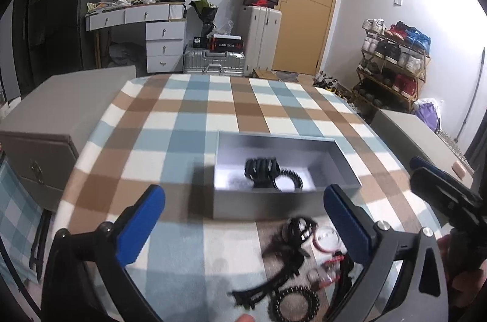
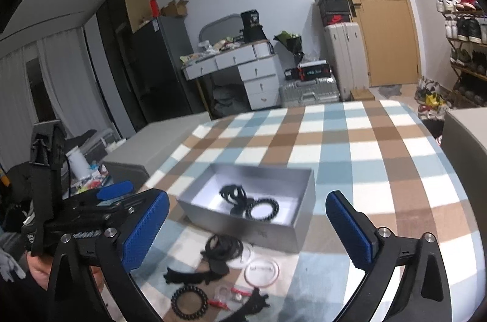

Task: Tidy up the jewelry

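A grey open box (image 1: 274,207) (image 2: 292,230) stands on the checked cloth. Inside it lie a black claw clip (image 1: 262,168) (image 2: 233,194) and a black spiral hair tie (image 1: 290,178) (image 2: 262,209). In front of the box lies a loose heap: black hair ties (image 2: 223,249), a black clip (image 2: 194,276), a black spiral ring (image 1: 293,306) (image 2: 188,302), clear round pieces (image 2: 261,271) and small red items (image 1: 333,261) (image 2: 226,296). My left gripper (image 1: 243,218) is open above the heap, nothing between its blue pads. My right gripper (image 2: 246,230) is open too, hovering over the heap and the box's near wall.
The table with the blue, brown and white checked cloth (image 1: 213,108) has grey storage boxes on both sides (image 1: 61,108) (image 1: 426,139). The right gripper shows at the right edge (image 1: 441,194) of the left wrist view. Beyond are a dresser, suitcases, a door and a shoe rack.
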